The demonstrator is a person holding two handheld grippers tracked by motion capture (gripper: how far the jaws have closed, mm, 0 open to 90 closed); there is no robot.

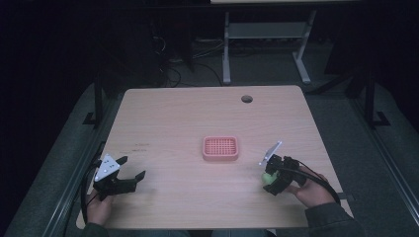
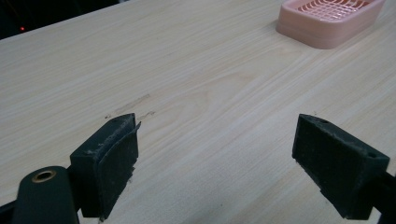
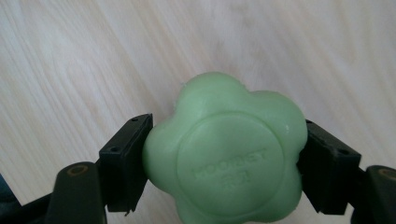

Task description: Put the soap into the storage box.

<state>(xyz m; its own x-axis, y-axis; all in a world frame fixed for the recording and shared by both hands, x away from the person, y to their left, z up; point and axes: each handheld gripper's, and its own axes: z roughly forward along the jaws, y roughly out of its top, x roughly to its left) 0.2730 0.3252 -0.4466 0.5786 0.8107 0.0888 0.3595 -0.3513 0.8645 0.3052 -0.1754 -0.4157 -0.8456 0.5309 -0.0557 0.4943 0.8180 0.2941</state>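
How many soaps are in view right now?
1: a green flower-shaped soap, clamped in the right gripper near the table's right front, right of the pink soap dish.

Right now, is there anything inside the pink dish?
Nothing can be seen in the pink dish: its slotted floor looks bare in the high view. The green soap is clamped in the right gripper. What lies under the dish is covered.

A light wooden table (image 1: 173,123) is seen, and everything else is placed from it. A round cable hole (image 1: 246,98) is cut near its far edge. Behind it, on the dark floor, a white-legged desk frame (image 1: 267,44) and loose cables (image 1: 197,54) are seen.
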